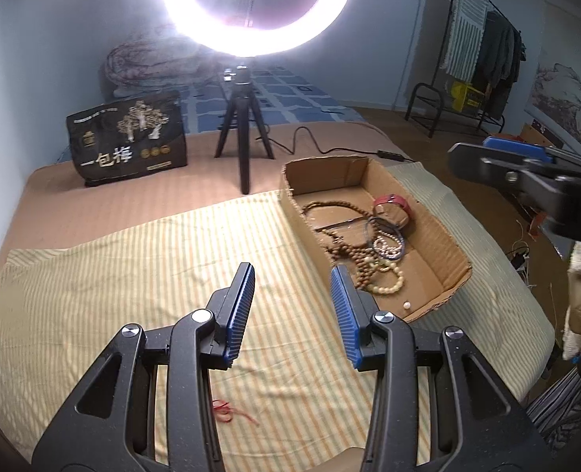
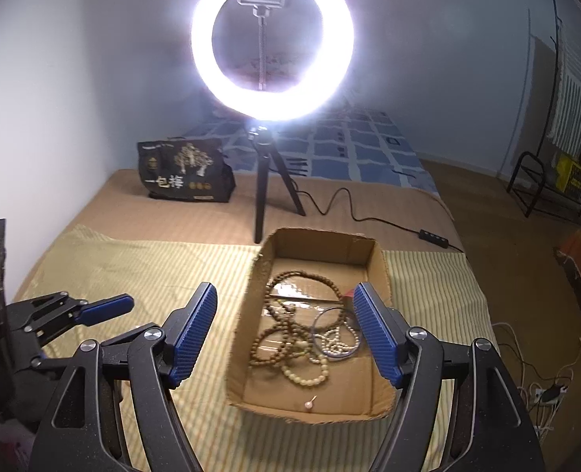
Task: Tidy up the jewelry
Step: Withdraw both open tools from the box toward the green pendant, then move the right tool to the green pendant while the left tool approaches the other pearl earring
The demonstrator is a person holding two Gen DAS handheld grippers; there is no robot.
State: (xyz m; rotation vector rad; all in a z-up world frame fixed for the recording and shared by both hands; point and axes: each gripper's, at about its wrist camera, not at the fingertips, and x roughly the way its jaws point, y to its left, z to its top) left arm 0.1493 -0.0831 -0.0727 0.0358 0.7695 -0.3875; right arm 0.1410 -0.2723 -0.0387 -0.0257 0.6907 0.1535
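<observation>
Striped cloth (image 2: 133, 271) — box (image 2: 377, 263) of beads (image 2: 290, 338)

Your cardboard box (image 2: 377, 259) lies open on the striped cloth, holding a tangle of brown bead strands (image 2: 286, 314), a cream bead bracelet (image 2: 310, 377), a blue bangle (image 1: 384, 236), a red band (image 1: 392, 204) and one loose pearl (image 2: 308, 405).

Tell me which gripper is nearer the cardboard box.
Right. The right gripper hovers over the cardboard box, jaws open and empty. The left gripper hangs over the striped cloth beside it, also empty.
</observation>
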